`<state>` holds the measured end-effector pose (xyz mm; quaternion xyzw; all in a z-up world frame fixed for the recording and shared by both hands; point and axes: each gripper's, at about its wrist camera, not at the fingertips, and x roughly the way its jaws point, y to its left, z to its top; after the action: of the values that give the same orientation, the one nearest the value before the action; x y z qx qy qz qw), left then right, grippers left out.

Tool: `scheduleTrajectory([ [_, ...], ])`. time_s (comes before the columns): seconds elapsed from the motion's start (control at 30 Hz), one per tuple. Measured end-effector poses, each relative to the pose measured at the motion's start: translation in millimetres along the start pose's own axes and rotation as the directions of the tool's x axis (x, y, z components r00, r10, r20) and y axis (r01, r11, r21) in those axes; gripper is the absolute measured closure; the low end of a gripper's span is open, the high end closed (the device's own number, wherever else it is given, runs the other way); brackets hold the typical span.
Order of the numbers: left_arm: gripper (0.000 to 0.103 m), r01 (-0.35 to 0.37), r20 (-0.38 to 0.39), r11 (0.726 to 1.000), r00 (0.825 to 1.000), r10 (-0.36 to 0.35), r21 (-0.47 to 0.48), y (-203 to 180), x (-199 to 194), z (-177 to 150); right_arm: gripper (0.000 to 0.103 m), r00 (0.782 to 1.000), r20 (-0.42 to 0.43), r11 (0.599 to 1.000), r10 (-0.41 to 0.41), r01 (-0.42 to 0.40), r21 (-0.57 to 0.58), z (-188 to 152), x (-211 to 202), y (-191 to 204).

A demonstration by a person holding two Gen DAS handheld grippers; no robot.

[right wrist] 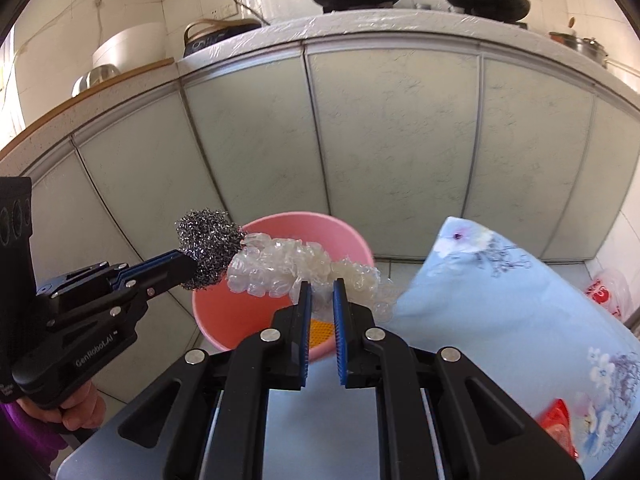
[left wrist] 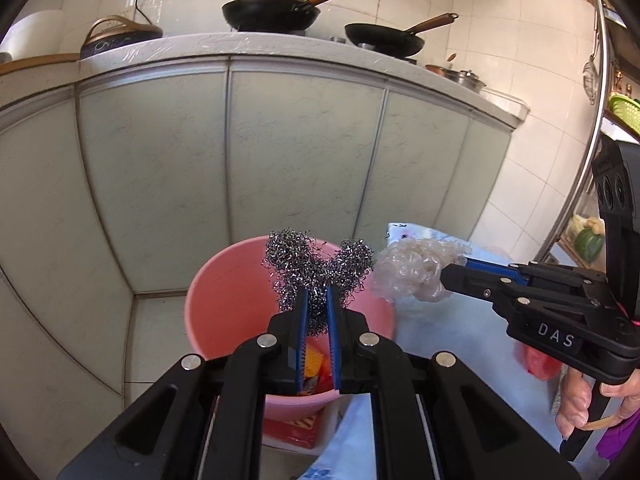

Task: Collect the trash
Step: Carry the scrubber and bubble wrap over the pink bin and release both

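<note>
Holding over the round pink plastic bucket (left wrist: 224, 304): left gripper (left wrist: 316, 300) pinching tangled steel-wool scourer (left wrist: 316, 264), right gripper (right wrist: 322, 292) pinching crumpled clear plastic wrap (right wrist: 288, 268). Neither dropped yet; wrappers already inside.

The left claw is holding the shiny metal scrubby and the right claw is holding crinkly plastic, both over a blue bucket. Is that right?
Almost. The bucket is pink, not blue; the blue thing beside it is a flowered cloth. Both wrist views show it. The rest holds: the left claw grips the metal scrubby and the right claw grips the crinkly plastic, both over the bucket.
</note>
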<state>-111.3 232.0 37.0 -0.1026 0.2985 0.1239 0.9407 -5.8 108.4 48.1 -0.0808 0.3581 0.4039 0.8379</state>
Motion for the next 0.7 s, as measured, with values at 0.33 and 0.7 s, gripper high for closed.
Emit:
scheduleTrajectory([
  [0.33,0.094,-0.054,-0.086,0.998,0.995,0.051,-0.035,25.2,35.0,-16.3,0.092,0.994,-0.109,0.999,0.025,-0.027,-0.018,-2.4,64.0,13.2],
  [0.7,0.094,-0.069,-0.131,0.997,0.989,0.064,-0.038,27.5,56.5,-23.1,0.092,0.987,-0.161,1.0,0.01,-0.015,-0.026,-8.8,91.1,13.0],
])
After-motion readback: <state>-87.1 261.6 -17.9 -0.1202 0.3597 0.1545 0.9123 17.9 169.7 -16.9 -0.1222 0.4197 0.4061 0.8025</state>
